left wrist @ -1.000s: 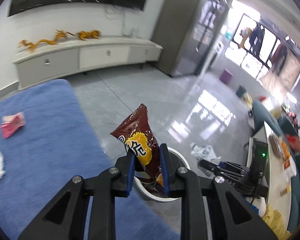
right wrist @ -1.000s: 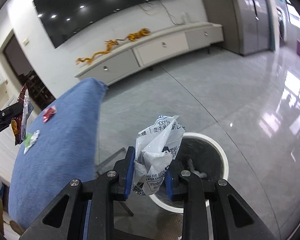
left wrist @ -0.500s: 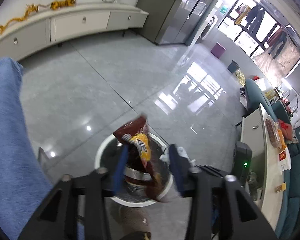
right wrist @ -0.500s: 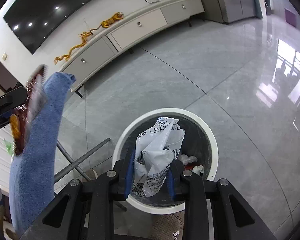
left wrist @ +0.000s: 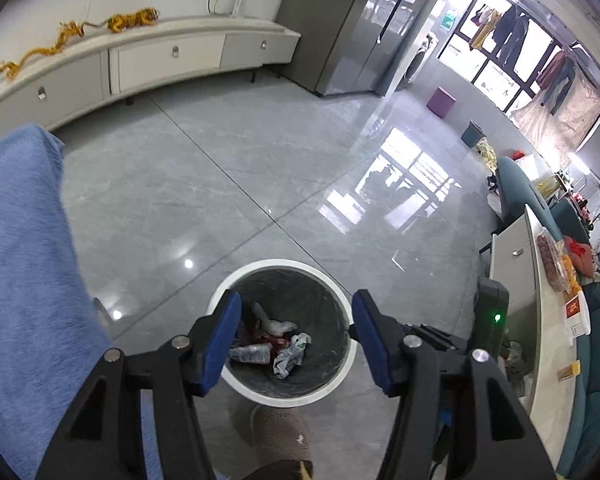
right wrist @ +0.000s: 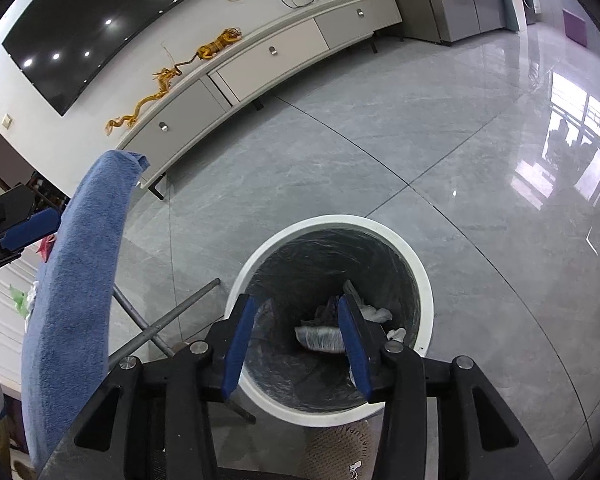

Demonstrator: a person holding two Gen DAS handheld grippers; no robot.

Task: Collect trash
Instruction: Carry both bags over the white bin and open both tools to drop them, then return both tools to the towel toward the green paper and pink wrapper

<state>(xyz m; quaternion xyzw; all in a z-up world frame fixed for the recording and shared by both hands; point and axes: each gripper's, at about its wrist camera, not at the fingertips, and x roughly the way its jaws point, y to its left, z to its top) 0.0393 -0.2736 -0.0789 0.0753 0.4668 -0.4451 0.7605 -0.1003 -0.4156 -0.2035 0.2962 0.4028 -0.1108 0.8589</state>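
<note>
The left gripper (left wrist: 296, 332) is built of matte black angular arms with triangular cut-outs, each joint pinned by a round silver screw. Its two fingers carry flat royal-blue pads (left wrist: 220, 344) along their inner faces. The right gripper (right wrist: 298, 340) has the same make: black linkages, silver screw heads, blue-lined fingers (right wrist: 354, 344). On the right gripper's body, seen from the left wrist, a small green light (left wrist: 497, 317) glows on a black housing.

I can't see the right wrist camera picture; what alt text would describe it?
The open, empty right gripper hangs over a white-rimmed trash bin holding crumpled wrappers. A blue-cloth-covered table stands to the left on the glossy grey floor.
</note>
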